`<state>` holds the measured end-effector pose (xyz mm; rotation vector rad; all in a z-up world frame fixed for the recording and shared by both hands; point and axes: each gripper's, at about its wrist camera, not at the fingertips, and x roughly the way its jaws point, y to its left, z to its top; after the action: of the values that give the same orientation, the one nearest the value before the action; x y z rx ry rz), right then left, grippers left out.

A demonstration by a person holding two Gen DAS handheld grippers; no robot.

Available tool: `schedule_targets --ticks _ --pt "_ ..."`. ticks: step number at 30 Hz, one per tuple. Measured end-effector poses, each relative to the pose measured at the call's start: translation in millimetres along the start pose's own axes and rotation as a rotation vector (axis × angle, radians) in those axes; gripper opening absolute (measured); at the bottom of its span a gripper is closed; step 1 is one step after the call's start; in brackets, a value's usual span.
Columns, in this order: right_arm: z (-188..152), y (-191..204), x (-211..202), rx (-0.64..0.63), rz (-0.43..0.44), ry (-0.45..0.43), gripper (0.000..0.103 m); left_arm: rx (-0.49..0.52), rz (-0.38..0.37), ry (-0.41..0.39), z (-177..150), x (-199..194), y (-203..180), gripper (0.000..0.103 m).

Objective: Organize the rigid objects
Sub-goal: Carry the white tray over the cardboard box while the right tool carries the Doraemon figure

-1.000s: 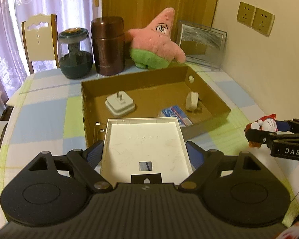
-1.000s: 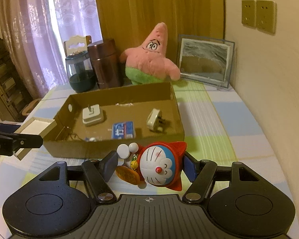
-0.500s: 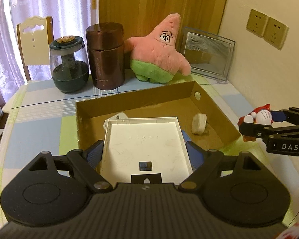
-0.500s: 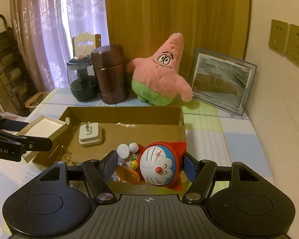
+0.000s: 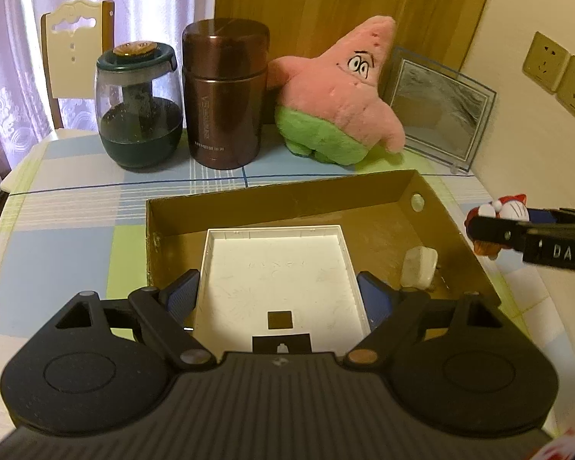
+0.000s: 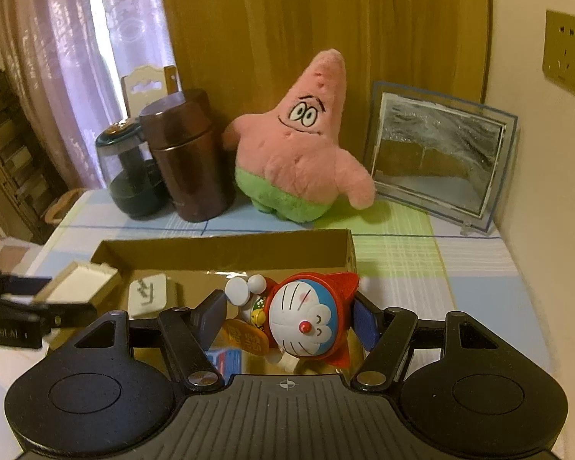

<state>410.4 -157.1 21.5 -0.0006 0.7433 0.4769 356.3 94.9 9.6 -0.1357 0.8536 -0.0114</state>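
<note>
We've got the left claw [image 5: 278,295] clamped on the white tray [image 5: 278,272] over the cardboard box [image 5: 456,230]: light, stiff, grip side walls. Right claw [image 6: 289,316] pinches the cat figurine [image 6: 306,322] above the box; smooth, likely slippery, hold the head.

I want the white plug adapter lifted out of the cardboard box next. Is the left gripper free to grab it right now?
Probably not. The left gripper is clamped on the white tray, so its jaws are full, though the adapter lies uncovered in the cardboard box.
</note>
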Motion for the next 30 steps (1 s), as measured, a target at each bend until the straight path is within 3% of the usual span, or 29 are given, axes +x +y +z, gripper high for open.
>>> schedule_targets --ticks 16,30 --pt "-3 -9 43 0.03 -0.006 0.054 0.065 0.038 0.01 0.034 -15 51 -19 0.084" --pt "-4 -9 52 0.033 -0.003 0.065 0.065 0.086 0.006 0.009 -19 58 -29 0.085"
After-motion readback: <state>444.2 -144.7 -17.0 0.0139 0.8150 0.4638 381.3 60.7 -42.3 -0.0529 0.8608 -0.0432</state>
